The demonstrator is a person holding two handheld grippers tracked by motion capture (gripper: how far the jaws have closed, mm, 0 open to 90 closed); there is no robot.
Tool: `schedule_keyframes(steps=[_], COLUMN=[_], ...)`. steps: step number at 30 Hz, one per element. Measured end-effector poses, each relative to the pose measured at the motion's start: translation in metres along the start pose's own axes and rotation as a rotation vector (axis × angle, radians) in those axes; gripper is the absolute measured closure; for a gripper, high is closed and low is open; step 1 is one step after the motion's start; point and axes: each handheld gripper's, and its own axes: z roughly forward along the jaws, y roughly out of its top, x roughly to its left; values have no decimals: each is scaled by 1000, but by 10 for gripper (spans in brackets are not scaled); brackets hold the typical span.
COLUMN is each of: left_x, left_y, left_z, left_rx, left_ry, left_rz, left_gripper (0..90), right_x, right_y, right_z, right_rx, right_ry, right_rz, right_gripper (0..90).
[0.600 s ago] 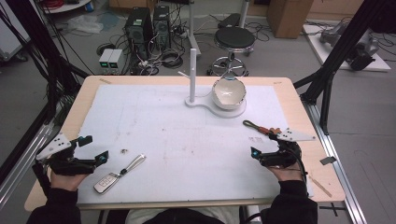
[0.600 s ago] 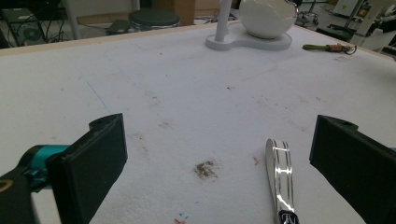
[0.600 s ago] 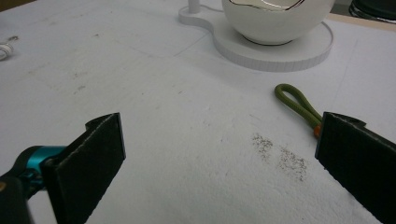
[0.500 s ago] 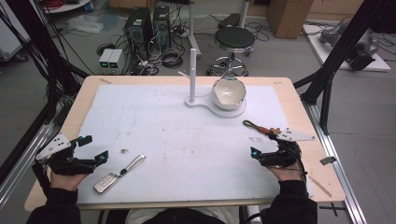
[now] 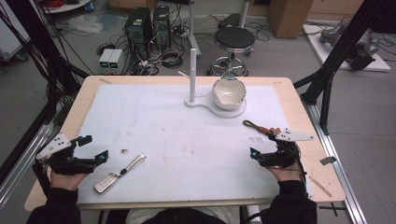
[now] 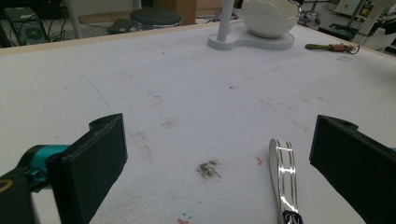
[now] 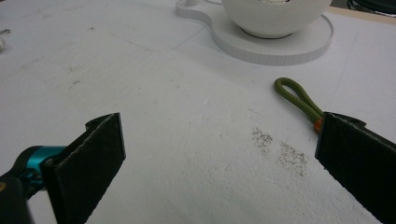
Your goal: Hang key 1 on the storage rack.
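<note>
While both tools rest at table point(image 5: 154, 112) edge, you keep left tool point(image 5: 95, 150) wide beside key fob point(image 5: 119, 173), right tool point(image 5: 254, 154) wide near green loop point(image 5: 254, 126): ready to grasp.

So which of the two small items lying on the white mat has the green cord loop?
The one by the right gripper: an olive-green cord loop with an orange band, near the white bowl. The other is a silver car key with a metal strap, beside the left gripper.

Beyond the claws, past the table's point(image 5: 299, 100) far edge, a black round stool point(image 5: 236, 38) stands on grey floor point(image 5: 289, 56), beside computer towers point(image 5: 148, 25) and tangled cables point(image 5: 170, 58).
</note>
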Motion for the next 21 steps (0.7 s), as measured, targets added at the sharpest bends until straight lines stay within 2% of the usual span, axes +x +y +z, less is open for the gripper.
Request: schedule_keyframes(steps=[11,16,18,21], left_x=[1,2,2,2], left_y=[0,0,0,0], left_z=[1,2,1,1], left_rx=[3,5,4,3], left_ry=[8,10,10,8], left_rz=[-2,-2,-3,-4], left_gripper=[45,46,45,45], right_x=[-6,-12,-15,-16], right_y=[5,10,13,18], right_z=[1,6,8,10], right_rx=[-2,35,49,75], right_ry=[0,-22,-8,-12], right_rz=[43,36,33,21], right_gripper=[6,6,6,6])
